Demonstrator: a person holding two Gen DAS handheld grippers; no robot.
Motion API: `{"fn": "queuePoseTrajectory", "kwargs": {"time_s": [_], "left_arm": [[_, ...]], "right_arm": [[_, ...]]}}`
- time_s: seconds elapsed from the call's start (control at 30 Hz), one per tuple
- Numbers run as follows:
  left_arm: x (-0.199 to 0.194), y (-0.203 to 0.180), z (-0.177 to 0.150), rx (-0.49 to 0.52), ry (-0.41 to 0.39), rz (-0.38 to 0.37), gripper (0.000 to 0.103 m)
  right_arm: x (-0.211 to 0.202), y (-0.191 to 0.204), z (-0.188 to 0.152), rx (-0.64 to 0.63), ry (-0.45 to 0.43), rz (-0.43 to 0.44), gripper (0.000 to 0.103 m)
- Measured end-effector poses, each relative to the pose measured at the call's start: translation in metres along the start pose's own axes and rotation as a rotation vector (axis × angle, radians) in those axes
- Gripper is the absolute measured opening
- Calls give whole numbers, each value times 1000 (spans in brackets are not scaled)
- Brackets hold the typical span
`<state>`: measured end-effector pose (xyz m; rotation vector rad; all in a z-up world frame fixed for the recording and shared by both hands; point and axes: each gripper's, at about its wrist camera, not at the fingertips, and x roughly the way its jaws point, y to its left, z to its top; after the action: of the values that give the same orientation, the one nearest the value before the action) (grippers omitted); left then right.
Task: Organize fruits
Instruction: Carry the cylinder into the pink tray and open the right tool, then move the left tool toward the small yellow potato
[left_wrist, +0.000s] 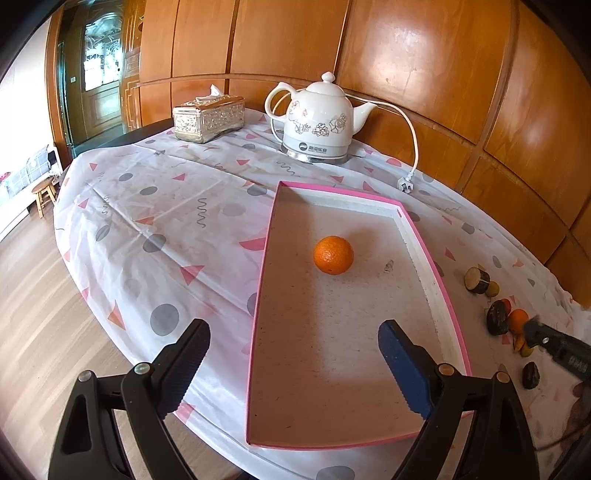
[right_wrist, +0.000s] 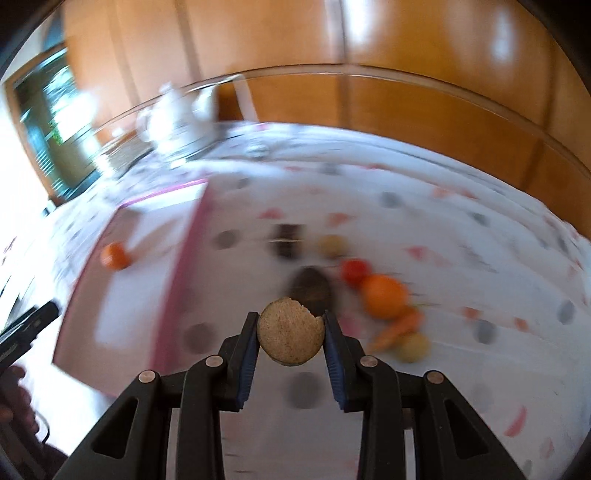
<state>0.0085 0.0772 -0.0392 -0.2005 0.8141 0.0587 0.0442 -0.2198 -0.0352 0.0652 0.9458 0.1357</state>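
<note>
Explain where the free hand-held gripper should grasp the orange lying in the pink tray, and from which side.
Grip the orange across its widest middle, coming from above: it is round, sits alone, and the pink tray walls hinder a low sideways approach. The left hand-held gripper is open.

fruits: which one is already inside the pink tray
The round orange fruit, alone on the pink-rimmed tray's floor. The others lie on the patterned tablecloth beside it; the right gripper holds a tan one.
</note>
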Motion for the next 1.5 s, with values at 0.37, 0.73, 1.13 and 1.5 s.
{"fn": "queuePoseTrajectory", "kwargs": {"time_s": [0.37,0.73,1.13,1.5], "left_arm": [[-2,6,-1,-13,-8,-3,95],[-7,-5,-2,56,-29,-40,95],[-7,-12,-3,105,-25,-60,97],[-12,-20,-4,135,-40,-66,97]], "right_arm": [[12,65,4,-106,52,122,34],[47,120,38,-165,103,213,34],[53,133,55,-130,77,210,37],[25,102,36,-65,19,162,40]]}}
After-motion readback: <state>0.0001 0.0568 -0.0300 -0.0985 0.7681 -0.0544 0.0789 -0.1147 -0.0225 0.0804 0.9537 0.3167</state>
